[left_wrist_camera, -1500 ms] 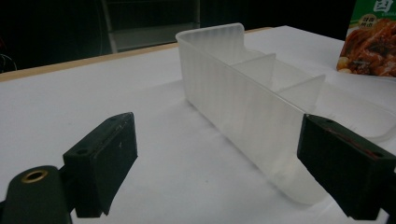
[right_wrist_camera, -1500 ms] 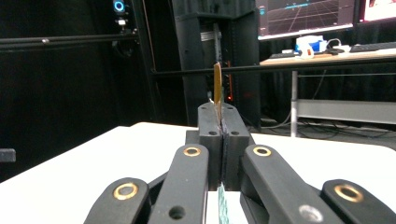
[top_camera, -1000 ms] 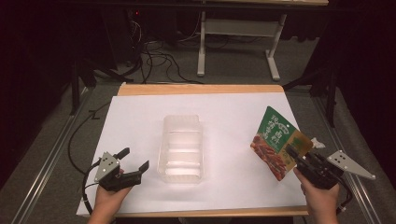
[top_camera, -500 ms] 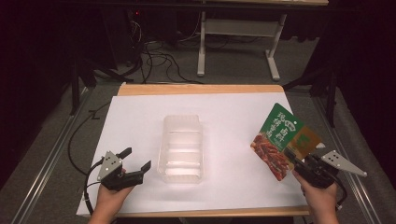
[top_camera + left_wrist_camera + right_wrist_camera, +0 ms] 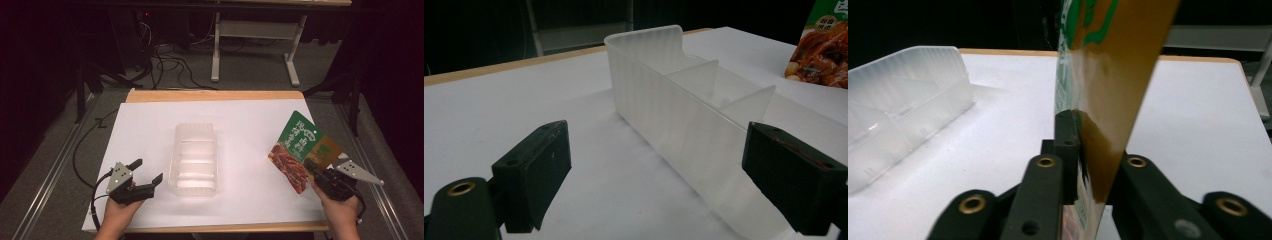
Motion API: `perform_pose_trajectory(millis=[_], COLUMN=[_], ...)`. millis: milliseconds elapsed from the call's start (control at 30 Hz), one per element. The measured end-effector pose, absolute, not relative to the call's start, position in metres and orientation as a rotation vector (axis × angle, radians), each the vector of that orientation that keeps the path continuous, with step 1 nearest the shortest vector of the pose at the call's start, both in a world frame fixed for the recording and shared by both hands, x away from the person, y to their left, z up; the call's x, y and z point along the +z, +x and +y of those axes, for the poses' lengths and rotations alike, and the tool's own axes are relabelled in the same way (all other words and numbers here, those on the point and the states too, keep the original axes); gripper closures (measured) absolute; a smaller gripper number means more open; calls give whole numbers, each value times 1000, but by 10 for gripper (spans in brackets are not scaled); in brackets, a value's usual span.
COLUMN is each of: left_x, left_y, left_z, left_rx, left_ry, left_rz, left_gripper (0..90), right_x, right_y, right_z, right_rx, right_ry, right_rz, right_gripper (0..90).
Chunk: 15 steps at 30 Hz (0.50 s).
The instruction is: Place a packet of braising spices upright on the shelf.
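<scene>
table [image 5: 150, 125] white-covered, light wood edge | clear divided bin [image 5: 194, 159] at centre, empty | snack pouch [image 5: 298, 150] — green and orange, raised off the right side, tilted | right gripper [image 5: 312, 167] jaws just closed, clamped on pouch's lower edge | left gripper [image 5: 148, 172] jaws apart — just left of bin

The right gripper [image 5: 1083, 165] has just closed its jaws on an upright snack packet [image 5: 1108, 90], with a clear plastic container [image 5: 903, 100] well to its left on the white table [image 5: 1198, 125].
</scene>
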State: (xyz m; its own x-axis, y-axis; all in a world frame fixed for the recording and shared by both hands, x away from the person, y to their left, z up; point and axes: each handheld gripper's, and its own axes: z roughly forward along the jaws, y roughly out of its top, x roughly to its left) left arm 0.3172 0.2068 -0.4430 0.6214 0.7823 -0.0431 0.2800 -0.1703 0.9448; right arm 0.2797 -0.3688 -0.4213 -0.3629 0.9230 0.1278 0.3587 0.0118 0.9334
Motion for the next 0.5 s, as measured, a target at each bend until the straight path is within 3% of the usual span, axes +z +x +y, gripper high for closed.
perform_pose_trajectory(millis=[500], left_x=[-444], left_y=[318], left_z=[206], left_rx=[562], left_ry=[1744], left_rz=[873], left_gripper=[129], right_x=[-413], right_y=[277], right_z=[-365], right_rx=[1384], right_ry=[1270], right_rz=[1769], right_gripper=[900])
